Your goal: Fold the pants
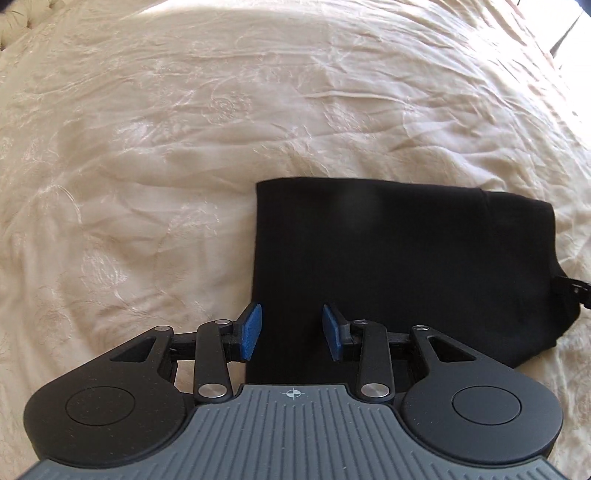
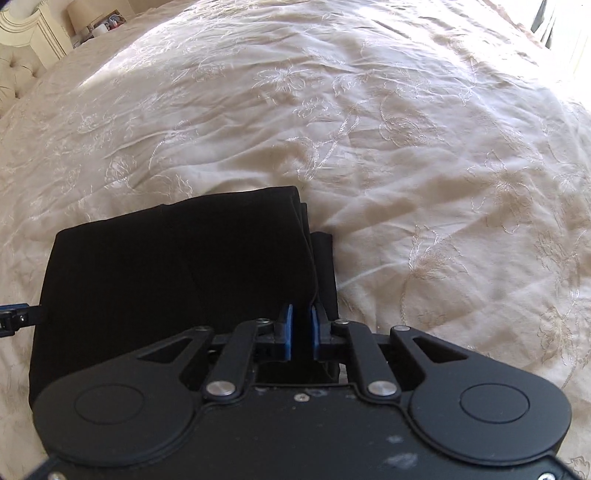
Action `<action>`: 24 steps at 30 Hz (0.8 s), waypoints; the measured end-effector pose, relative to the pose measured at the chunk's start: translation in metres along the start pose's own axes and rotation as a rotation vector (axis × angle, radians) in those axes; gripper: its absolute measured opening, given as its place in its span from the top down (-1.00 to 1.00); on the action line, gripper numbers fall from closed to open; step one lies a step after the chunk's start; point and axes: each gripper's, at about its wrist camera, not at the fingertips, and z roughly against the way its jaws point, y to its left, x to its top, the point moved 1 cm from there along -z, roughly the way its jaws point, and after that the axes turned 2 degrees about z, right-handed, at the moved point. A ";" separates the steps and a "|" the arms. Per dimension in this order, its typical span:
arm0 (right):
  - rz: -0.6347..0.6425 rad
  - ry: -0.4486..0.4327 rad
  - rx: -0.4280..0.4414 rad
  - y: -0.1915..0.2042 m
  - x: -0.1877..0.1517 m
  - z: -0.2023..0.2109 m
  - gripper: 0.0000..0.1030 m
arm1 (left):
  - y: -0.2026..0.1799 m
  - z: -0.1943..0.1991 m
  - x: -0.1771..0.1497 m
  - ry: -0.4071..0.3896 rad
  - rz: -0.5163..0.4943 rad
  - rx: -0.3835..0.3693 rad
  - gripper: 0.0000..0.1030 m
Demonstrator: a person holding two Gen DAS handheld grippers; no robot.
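The black pants (image 1: pixel 388 258) lie folded into a thick rectangle on the cream bedspread (image 1: pixel 166 147). My left gripper (image 1: pixel 291 332) points down over the pants' left near edge. Its blue pads (image 1: pixel 251 332) stand apart, with flat cloth below them and nothing pinched. In the right wrist view the pants (image 2: pixel 166 266) show stacked layers along their right side. My right gripper (image 2: pixel 302 332) sits on that side with its pads nearly together, and black cloth fills the narrow gap between them. Each gripper shows at the edge of the other's view: the right gripper (image 1: pixel 574 290) and the left gripper (image 2: pixel 13 317).
The embroidered bedspread (image 2: pixel 406 147) spreads out wrinkled on all sides of the pants. A tufted headboard (image 2: pixel 14 70) and a bedside table with small items (image 2: pixel 99 22) stand at the far left. Bright window light falls at the far right.
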 end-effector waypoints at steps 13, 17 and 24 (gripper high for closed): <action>0.006 0.013 -0.021 -0.005 -0.007 -0.019 0.59 | -0.005 -0.032 0.000 0.074 -0.023 0.032 0.19; 0.010 0.002 -0.018 -0.006 -0.009 -0.019 0.58 | -0.008 -0.031 -0.005 0.066 -0.025 0.043 0.17; 0.002 -0.009 -0.022 -0.007 -0.012 -0.019 0.56 | -0.011 -0.003 0.006 -0.045 0.011 0.044 0.18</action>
